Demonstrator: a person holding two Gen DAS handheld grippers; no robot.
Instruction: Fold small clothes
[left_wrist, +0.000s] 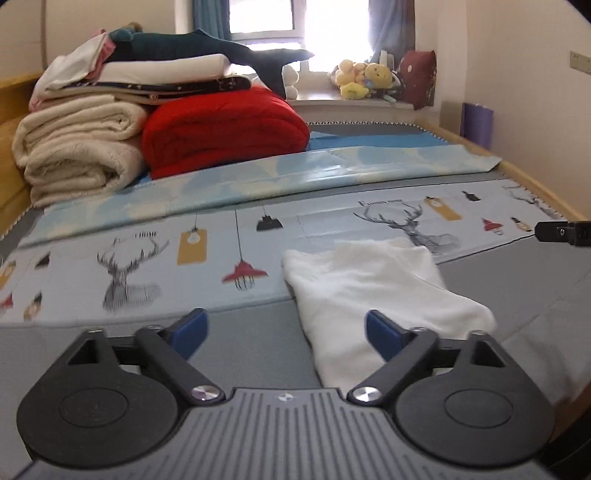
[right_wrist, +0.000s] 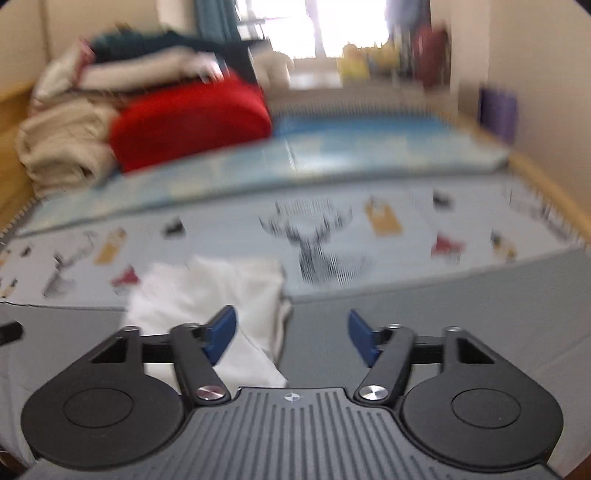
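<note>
A small white garment (left_wrist: 373, 291) lies partly folded on the grey bed surface, its far edge over the deer-print mat (left_wrist: 129, 258). My left gripper (left_wrist: 286, 332) is open and empty, just left of the garment's near end; its right blue pad overlaps the cloth. In the blurred right wrist view the same garment (right_wrist: 207, 291) lies left of centre. My right gripper (right_wrist: 291, 334) is open and empty, its left pad over the cloth's near right edge. A black part of the right gripper shows at the left wrist view's right edge (left_wrist: 565, 230).
Folded cream blankets (left_wrist: 77, 147), a red quilt (left_wrist: 221, 129) and stacked bedding sit at the far left. A light-blue mat (left_wrist: 295, 166) lies behind the deer mat. Plush toys (left_wrist: 365, 79) line the windowsill. The wooden bed rail (left_wrist: 539, 188) runs along the right.
</note>
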